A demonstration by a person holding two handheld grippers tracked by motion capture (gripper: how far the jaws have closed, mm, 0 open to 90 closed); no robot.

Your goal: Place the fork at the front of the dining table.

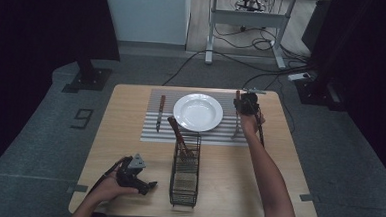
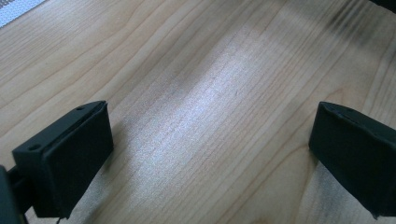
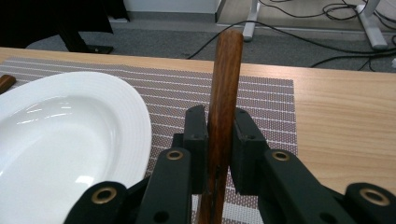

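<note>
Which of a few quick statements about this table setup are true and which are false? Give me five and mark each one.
1. The right gripper is clamped on a wooden handle. True.
2. The left gripper holds a spoon. False: its jaws stand wide apart over bare wooden table, with nothing between them.
3. The white plate lies on the striped placemat. True.
4. The knife lies to the right of the plate. False: in the high view it lies to the plate's left, on the placemat.
5. The wire basket stands on the plate. False: it stands on the table, on the near side of the plate.
</note>
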